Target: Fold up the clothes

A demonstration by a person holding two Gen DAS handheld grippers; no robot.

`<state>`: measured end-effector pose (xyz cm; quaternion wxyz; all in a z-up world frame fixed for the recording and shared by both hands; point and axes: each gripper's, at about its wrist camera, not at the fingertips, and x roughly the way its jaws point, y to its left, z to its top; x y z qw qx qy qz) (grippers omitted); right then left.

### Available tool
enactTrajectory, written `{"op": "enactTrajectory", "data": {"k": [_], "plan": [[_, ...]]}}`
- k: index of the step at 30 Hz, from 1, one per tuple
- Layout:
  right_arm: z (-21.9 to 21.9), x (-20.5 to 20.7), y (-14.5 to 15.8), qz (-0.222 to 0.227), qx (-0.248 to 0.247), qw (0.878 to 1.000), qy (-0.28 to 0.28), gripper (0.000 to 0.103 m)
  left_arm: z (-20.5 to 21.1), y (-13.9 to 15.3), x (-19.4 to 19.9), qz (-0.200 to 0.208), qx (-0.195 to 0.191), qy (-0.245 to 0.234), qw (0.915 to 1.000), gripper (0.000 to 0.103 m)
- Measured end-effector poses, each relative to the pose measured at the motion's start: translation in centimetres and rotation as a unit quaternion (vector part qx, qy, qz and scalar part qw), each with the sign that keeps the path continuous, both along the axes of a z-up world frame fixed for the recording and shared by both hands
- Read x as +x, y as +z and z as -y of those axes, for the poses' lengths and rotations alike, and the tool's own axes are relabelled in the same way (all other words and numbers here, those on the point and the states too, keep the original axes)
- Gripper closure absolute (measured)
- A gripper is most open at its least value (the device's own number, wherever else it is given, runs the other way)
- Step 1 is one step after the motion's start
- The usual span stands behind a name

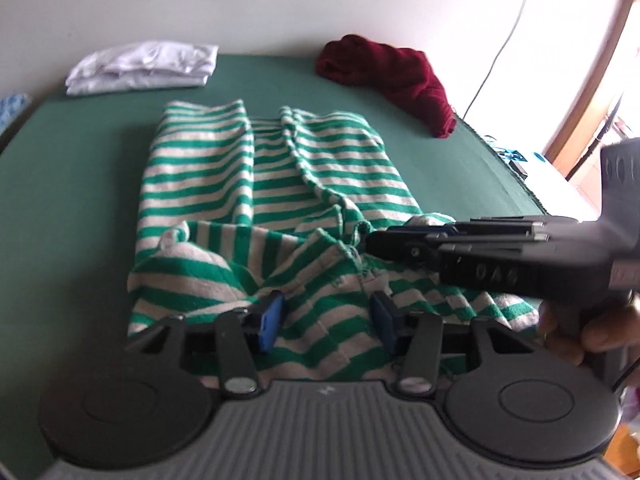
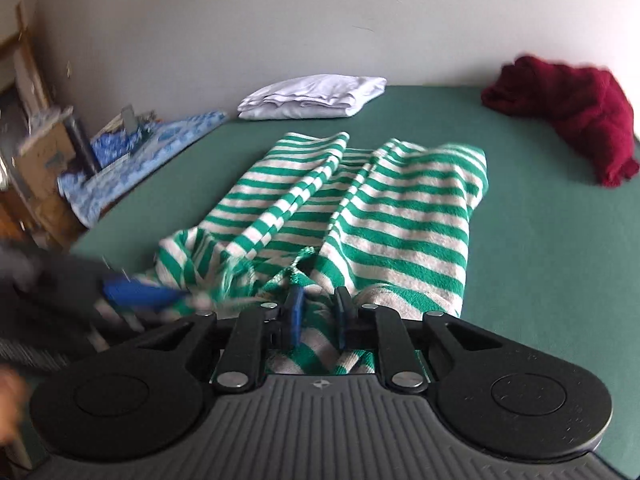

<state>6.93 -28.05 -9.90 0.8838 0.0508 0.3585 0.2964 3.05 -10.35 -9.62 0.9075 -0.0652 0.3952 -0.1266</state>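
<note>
Your green-and-white striped garment [image 1: 272, 184] lies on the green table cover [image 1: 80, 184], its two side panels turned in toward the middle so a narrow strip of the layer beneath shows between them, and its near end bunched into loose, uneven folds right under both tools. Your left gripper [image 1: 326, 312] sits low over that near end with its blue-padded fingers [image 1: 272, 316] spread apart; striped fabric fills the gap between them, but the pads are not pressed together on it, so the jaws read as released. Your right gripper [image 2: 318, 312] is over the same crumpled edge, just to the right of the left one; its blue pads [image 2: 295, 314] stand closer together with a ridge of cloth rising between them, yet a gap remains and you cannot tell from either view whether the pads actually pinch the fabric. In the left wrist view the right tool reaches in from the right side with its tips at the bunched hem near the middle of the garment, and your hand [image 1: 592, 328] shows beneath its body. In the right wrist view the left tool is a motion-blurred dark shape with one blue pad visible at the left edge of the cloth. Toward the far wall, a folded white garment [image 1: 144, 68] rests on the left of the cover and a crumpled dark red garment [image 1: 396, 76] on the right, both well apart from the striped one. A blue patterned cloth [image 2: 152, 152] lies off the table's left side.
</note>
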Motion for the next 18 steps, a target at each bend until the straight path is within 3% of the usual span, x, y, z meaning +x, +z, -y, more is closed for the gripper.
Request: {"op": "enactTrajectory", "data": {"k": [3, 7, 10, 13, 16, 18], "plan": [[2.2, -0.8, 1.8, -0.021, 0.073, 0.997, -0.011, 0.082, -1.3, 2.0, -1.8, 0.017, -0.032, -0.010, 0.9993, 0.046], [3.0, -1.7, 4.7, -0.032, 0.139, 0.988, 0.051, 0.082, -1.4, 4.4, -4.8, 0.044, -0.040, -0.044, 0.9973, 0.036], [0.6, -0.7, 4.6, -0.065, 0.140, 0.984, 0.087, 0.082, 0.1, 4.9, -5.7, 0.036, -0.064, -0.085, 0.9936, 0.035], [-1.9, 0.7, 3.1, -0.108, 0.131, 0.981, 0.092, 0.080, 2.3, 3.5, -5.7, 0.018, -0.041, -0.104, 0.9935, 0.032], [-2.6, 1.5, 2.1, -0.134, 0.125, 0.980, 0.080, 0.098, 3.0, 2.2, -5.7, -0.007, -0.036, -0.110, 0.9932, 0.032], [-1.7, 1.2, 2.5, -0.129, 0.148, 0.977, 0.082, 0.098, 2.9, 2.2, -6.0, -0.004, -0.040, -0.122, 0.9918, 0.029]]}}
